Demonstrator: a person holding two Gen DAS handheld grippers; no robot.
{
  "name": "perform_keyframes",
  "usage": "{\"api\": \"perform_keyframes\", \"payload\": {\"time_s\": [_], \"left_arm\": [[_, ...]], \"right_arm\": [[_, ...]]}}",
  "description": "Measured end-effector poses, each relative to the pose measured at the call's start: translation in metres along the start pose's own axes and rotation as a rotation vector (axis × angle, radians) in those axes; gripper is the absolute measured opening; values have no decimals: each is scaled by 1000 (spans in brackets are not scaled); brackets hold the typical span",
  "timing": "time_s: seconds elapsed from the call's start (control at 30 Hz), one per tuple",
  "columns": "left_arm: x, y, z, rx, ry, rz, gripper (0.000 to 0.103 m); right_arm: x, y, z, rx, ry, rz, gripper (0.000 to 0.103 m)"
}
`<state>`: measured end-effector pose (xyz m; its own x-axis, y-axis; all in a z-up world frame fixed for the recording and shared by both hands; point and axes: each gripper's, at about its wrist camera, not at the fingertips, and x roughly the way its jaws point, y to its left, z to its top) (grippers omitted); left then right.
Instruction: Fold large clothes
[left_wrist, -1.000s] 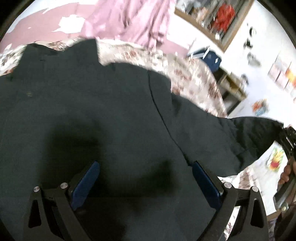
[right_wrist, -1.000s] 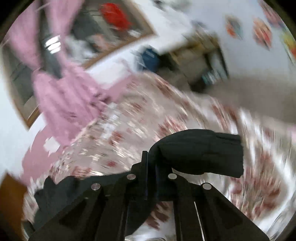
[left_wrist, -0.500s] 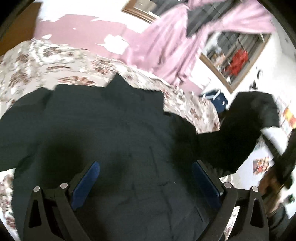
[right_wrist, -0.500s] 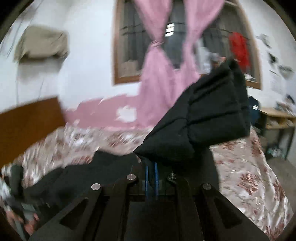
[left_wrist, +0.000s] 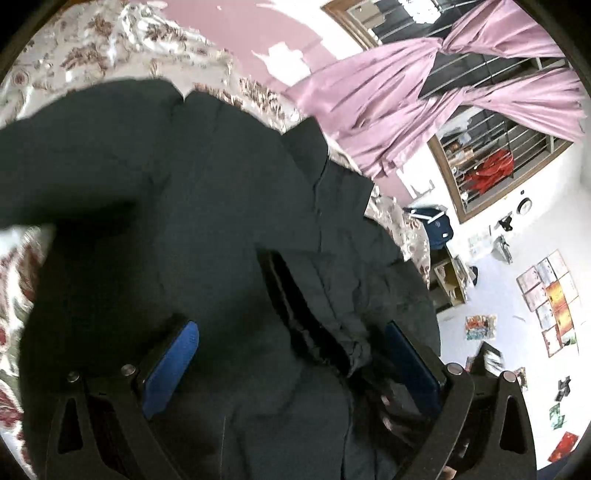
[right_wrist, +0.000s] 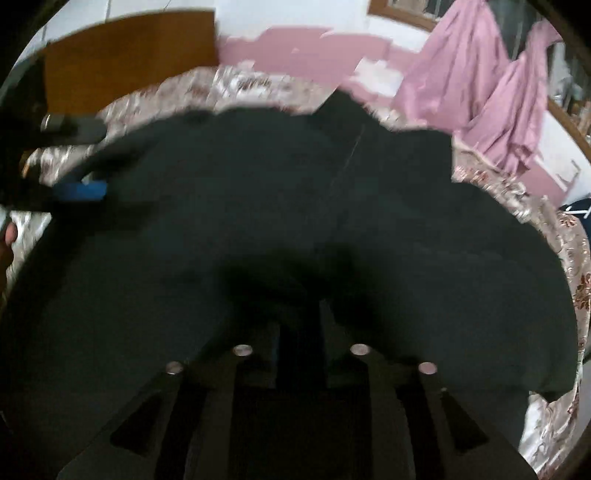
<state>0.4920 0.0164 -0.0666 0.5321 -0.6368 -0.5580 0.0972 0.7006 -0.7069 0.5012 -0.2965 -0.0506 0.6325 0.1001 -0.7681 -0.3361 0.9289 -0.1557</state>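
A large black garment (left_wrist: 207, 206) lies spread on a floral bedspread (left_wrist: 74, 48). One sleeve with a ribbed cuff (left_wrist: 317, 332) lies folded across the body of the garment, between my left fingers. My left gripper (left_wrist: 291, 350) is open just above the cloth, blue pads wide apart. In the right wrist view the same garment (right_wrist: 295, 206) fills the frame. My right gripper (right_wrist: 299, 332) is shut on a fold of the sleeve, low over the cloth. The left gripper's blue pad (right_wrist: 79, 190) shows at the far left of that view.
The bedspread's edge (right_wrist: 569, 236) runs along the right. A wooden headboard (right_wrist: 125, 55) stands behind the bed. Pink curtains (left_wrist: 406, 92) hang at a barred window. A dark blue bag (left_wrist: 436, 225) and a shelf (left_wrist: 450, 277) stand past the bed's far side.
My right gripper swung the sleeve up and over, then down across the garment's body. The sleeve now lies between my left fingers. My left gripper stayed open over the cloth.
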Motion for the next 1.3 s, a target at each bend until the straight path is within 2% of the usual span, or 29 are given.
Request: {"api": "perform_keyframes", "payload": {"time_s": [0.07, 0.13, 0.27, 0.33, 0.37, 0.4, 0.43, 0.5, 0.67, 0.77, 0.83, 0.9, 1.07, 1.2, 1.3], "left_arm": [[10, -3, -4, 24, 36, -14, 101], [20, -12, -5, 45, 68, -47, 101], [48, -34, -12, 38, 135, -36, 100], [61, -42, -14, 38, 132, 19, 76], [69, -46, -14, 41, 141, 59, 35], [73, -48, -14, 35, 144, 95, 11], [75, -49, -13, 32, 131, 125, 9], [68, -58, -9, 62, 72, 137, 6], [12, -98, 10, 256, -190, 225, 5], [-11, -107, 25, 313, -285, 303, 5], [-8, -107, 33, 353, -275, 370, 5], [2, -97, 37, 352, -218, 421, 6], [41, -61, 30, 354, -100, 564, 6], [45, -30, 25, 326, -65, 563, 9], [39, -21, 20, 290, -82, 524, 18]], "right_arm": [[-15, 2, -14, 6, -23, 54, 57], [-34, 1, -25, 13, -39, 98, 70], [-67, -10, -54, 24, -47, 117, 70], [-75, -21, -67, 55, -52, 109, 70], [-77, -27, -74, 71, -52, 100, 70], [-83, -31, -83, 90, -55, 79, 70], [-85, -38, -85, 102, -60, 66, 70], [-100, -52, -98, 148, -99, 18, 70], [-133, -87, -107, 277, -230, -103, 70], [-132, -105, -97, 349, -262, -125, 70], [-124, -109, -92, 385, -257, -123, 70], [-103, -108, -79, 400, -228, -112, 70], [-24, -116, -38, 398, -100, -98, 70], [20, -101, -32, 332, 25, -149, 70], [26, -96, -32, 325, 30, -156, 71]]}}
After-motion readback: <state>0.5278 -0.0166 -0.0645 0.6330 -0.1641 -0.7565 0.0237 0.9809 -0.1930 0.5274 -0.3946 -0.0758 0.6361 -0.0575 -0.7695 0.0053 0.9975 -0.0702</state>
